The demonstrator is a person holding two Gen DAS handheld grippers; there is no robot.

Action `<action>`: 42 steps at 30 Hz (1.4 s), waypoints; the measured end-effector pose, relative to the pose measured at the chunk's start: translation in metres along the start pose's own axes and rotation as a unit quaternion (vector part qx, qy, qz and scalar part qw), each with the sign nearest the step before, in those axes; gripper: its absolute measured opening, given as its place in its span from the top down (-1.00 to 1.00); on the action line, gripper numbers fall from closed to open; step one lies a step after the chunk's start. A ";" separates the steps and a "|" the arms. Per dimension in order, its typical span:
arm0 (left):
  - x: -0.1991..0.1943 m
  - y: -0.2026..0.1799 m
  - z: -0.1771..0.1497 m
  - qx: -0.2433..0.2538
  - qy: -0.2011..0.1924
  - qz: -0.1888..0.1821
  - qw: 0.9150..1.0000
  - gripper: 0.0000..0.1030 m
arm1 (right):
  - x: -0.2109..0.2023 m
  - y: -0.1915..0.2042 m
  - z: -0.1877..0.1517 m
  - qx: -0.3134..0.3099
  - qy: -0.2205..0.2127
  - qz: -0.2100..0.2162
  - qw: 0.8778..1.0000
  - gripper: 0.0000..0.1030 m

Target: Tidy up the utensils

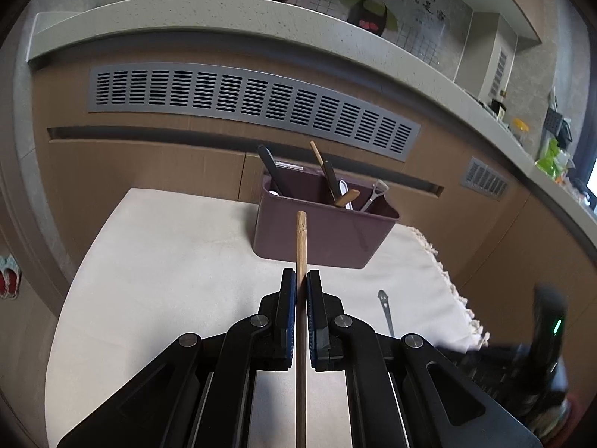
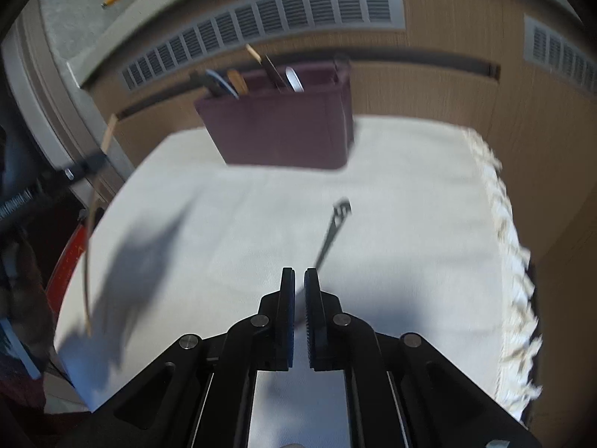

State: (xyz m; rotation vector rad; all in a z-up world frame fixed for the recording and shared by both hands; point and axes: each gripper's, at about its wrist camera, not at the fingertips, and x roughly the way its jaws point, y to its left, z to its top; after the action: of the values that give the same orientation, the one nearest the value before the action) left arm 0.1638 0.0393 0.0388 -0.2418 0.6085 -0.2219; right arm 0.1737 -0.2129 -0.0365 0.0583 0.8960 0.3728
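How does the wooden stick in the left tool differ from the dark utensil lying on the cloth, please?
The wooden stick is pale brown, plain and straight, while the dark utensil is thin, grey-black and has a shaped head. The wooden stick is clamped in the left tool, lifted off the cloth; the dark utensil lies flat on the white cloth, ungripped. Both are slender, and neither is in the purple holder yet.

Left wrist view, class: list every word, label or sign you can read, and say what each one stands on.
Handwritten characters on the tiled wall picture, beside a cartoon figure: too small and blurred to read.
Right wrist view: no text.
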 end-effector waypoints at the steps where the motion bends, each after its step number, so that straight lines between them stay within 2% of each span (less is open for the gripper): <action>1: 0.000 0.001 -0.001 -0.002 -0.001 -0.002 1.000 0.89 | 0.002 0.000 -0.010 0.001 0.009 -0.002 1.000 0.83; 5: 0.005 0.009 -0.004 -0.012 0.001 -0.010 1.000 0.89 | 0.013 0.002 -0.048 0.012 0.046 -0.011 0.999 0.75; 7: 0.007 0.014 -0.004 -0.021 0.004 -0.014 1.000 0.89 | 0.012 0.005 -0.056 0.009 0.018 -0.029 0.999 0.71; 8: 0.007 0.014 -0.005 -0.022 0.005 -0.015 1.000 0.89 | 0.013 0.009 -0.056 0.009 0.009 -0.049 0.999 0.60; 9: 0.006 0.016 -0.006 -0.023 0.005 -0.015 1.000 0.89 | 0.017 0.011 -0.053 0.009 0.015 -0.059 0.998 0.57; 14: 0.006 0.029 -0.011 -0.035 0.006 -0.012 0.999 0.89 | 0.036 0.024 -0.036 -0.015 0.016 -0.088 0.996 0.32; 19: 0.011 0.046 -0.015 -0.060 0.007 -0.006 0.998 0.89 | 0.048 0.026 -0.022 -0.001 0.012 -0.115 0.993 0.28; 20: 0.009 0.048 -0.015 -0.064 0.004 -0.005 0.998 0.89 | 0.050 0.024 -0.019 0.006 0.012 -0.114 0.993 0.30; 22: 0.005 0.050 -0.014 -0.067 -0.007 -0.003 0.998 0.89 | 0.053 0.022 -0.013 0.006 0.012 -0.122 0.992 0.50; 24: -0.001 0.049 -0.011 -0.064 -0.021 -0.002 0.998 0.89 | 0.050 0.022 -0.011 -0.007 0.013 -0.120 0.993 0.50; 29: -0.012 0.043 -0.003 -0.066 -0.058 -0.002 0.996 0.89 | 0.009 0.026 -0.002 -0.046 -0.066 -0.137 0.987 0.51; 35: -0.023 0.022 0.007 -0.046 -0.086 -0.010 0.995 0.91 | -0.041 0.029 0.021 -0.056 -0.155 -0.128 0.978 0.57; 37: -0.020 0.020 0.010 -0.044 -0.072 -0.002 0.996 0.91 | -0.047 0.030 0.031 -0.060 -0.164 -0.119 0.977 0.64; 38: -0.015 0.022 0.011 -0.046 -0.055 0.002 0.997 0.91 | -0.047 0.028 0.036 -0.059 -0.162 -0.109 0.979 0.93; 40: 0.005 0.026 0.010 -0.045 0.010 0.014 0.999 0.91 | -0.044 0.024 0.043 -0.051 -0.151 -0.087 0.983 0.92; 42: 0.030 0.036 0.002 -0.066 0.072 0.017 0.995 0.88 | -0.041 0.024 0.045 -0.048 -0.142 -0.067 0.986 0.93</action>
State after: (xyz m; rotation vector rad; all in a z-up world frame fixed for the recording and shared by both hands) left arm 0.1937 0.0658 0.0135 -0.3448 0.7710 -0.1683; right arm 0.1778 -0.1997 0.0276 -0.0382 0.5959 0.2727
